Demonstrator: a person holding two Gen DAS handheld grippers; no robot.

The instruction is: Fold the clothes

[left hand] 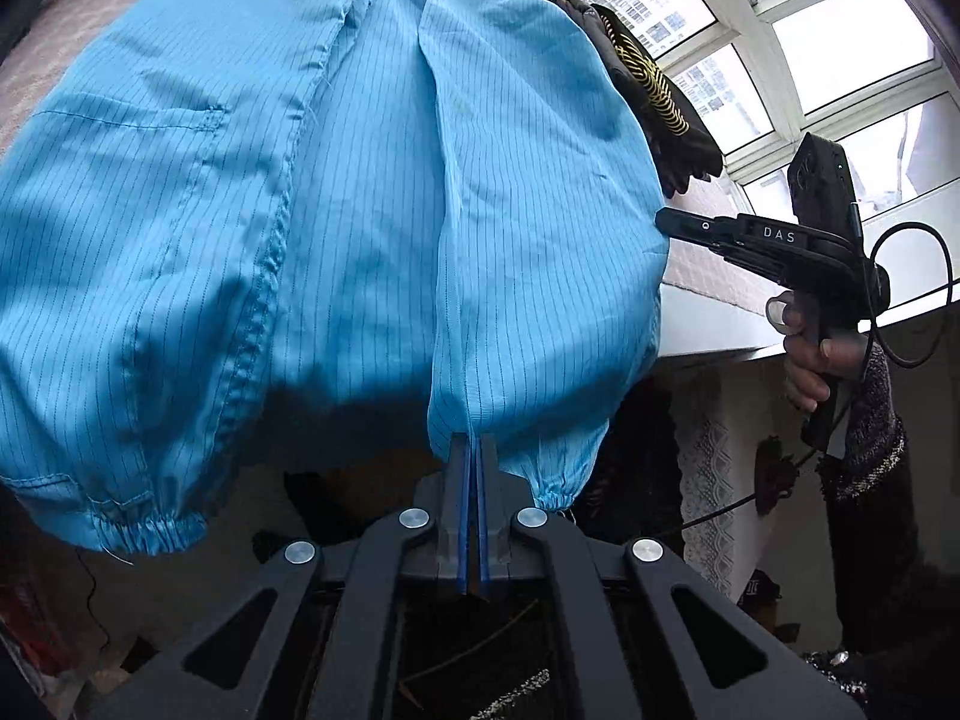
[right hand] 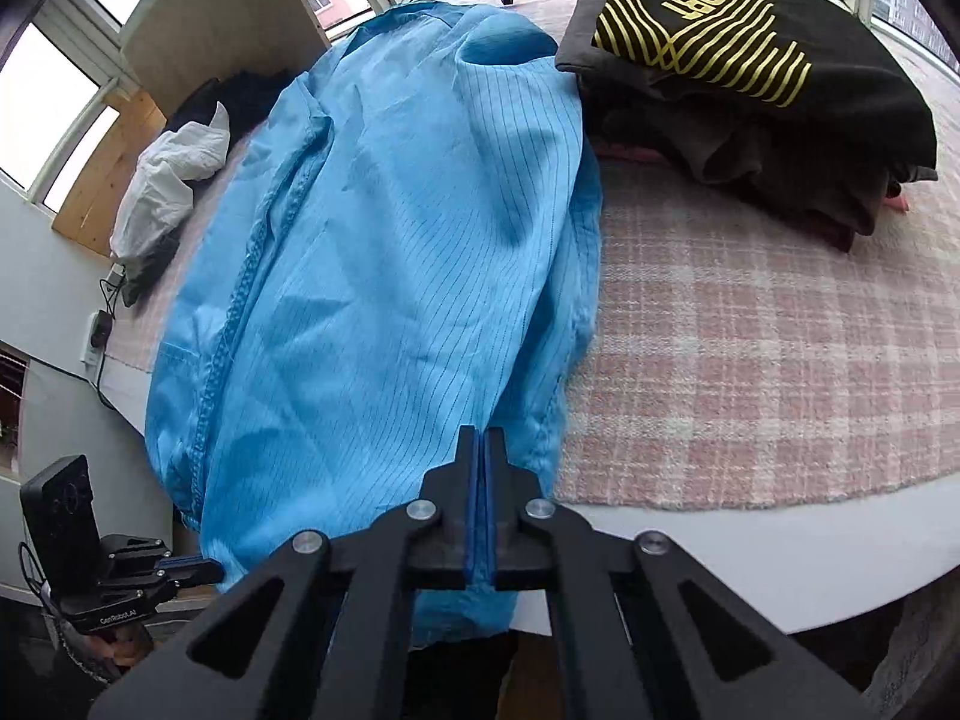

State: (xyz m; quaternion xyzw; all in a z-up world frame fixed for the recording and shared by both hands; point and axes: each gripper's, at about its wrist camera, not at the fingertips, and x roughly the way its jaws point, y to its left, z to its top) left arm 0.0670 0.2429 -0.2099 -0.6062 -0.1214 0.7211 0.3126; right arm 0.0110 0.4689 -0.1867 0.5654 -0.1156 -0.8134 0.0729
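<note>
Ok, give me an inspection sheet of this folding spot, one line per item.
Surface: pink plaid cloth over a white-edged top.
Job's things: blue pinstriped garment spread out, its lower end hanging over the near edge.
Clutter: stack of folded dark clothes, yellow print on top; white crumpled cloth at the far left.
Grippers: left hand-held gripper shut on the garment's lower part; right hand-held gripper shut on the garment's side edge.
Cables: black cable looping off the right hand-held gripper; cable to a wall plug.
Surroundings: windows, buildings outside.

Jacket (right hand: 384, 276) left of folded pile (right hand: 750, 96)
</note>
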